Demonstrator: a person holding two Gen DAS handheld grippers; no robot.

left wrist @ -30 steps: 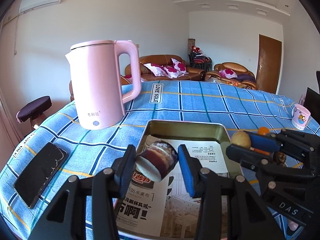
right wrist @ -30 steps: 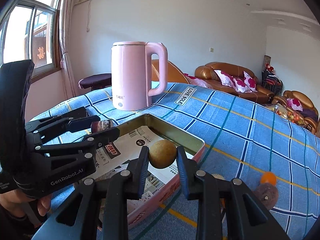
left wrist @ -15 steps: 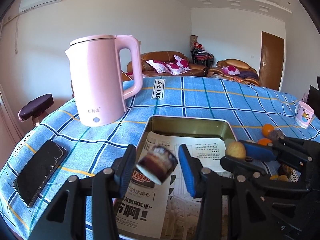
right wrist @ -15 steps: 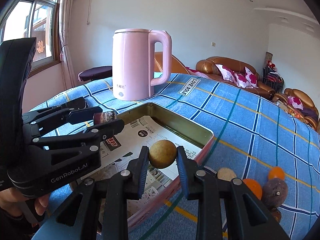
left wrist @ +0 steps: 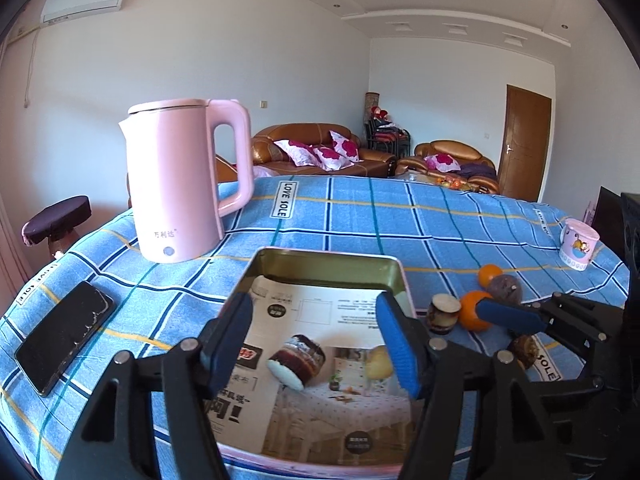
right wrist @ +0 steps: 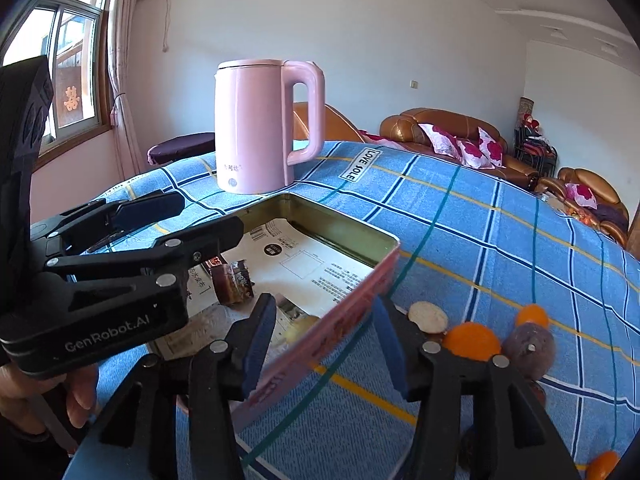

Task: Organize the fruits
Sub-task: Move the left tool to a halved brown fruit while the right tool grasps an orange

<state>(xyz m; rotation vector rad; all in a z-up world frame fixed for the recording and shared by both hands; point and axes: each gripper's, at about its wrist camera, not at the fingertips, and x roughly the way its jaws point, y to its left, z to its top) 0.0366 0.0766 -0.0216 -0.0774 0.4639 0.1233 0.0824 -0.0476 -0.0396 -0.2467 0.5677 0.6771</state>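
Note:
My left gripper [left wrist: 312, 340] hovers over the paper-lined metal tray [left wrist: 328, 254], and its jaws are opening. The brown cut fruit piece [left wrist: 294, 362] is free of the pads and lies on the paper below them. My right gripper [right wrist: 324, 340] is also opening, astride the tray's pink side wall [right wrist: 340, 328] with nothing gripped. A blurred round yellow-brown fruit [right wrist: 298, 330] sits in the tray just inside that wall. The brown piece [right wrist: 234, 284] shows beyond it. The left gripper [right wrist: 204, 216] reaches in from the left.
Loose fruit lies right of the tray: two oranges [left wrist: 472, 314], a purple fruit [left wrist: 506, 288] and another cut brown piece [left wrist: 442, 312]. A pink kettle [left wrist: 184, 180] stands behind the tray. A phone [left wrist: 64, 340] lies at the left and a pink cup [left wrist: 578, 244] far right.
Both grippers have opened. The brown piece left the left pads and the round yellow-brown fruit left the right pads, and both are now down in the tray. Both grippers drew back slightly.

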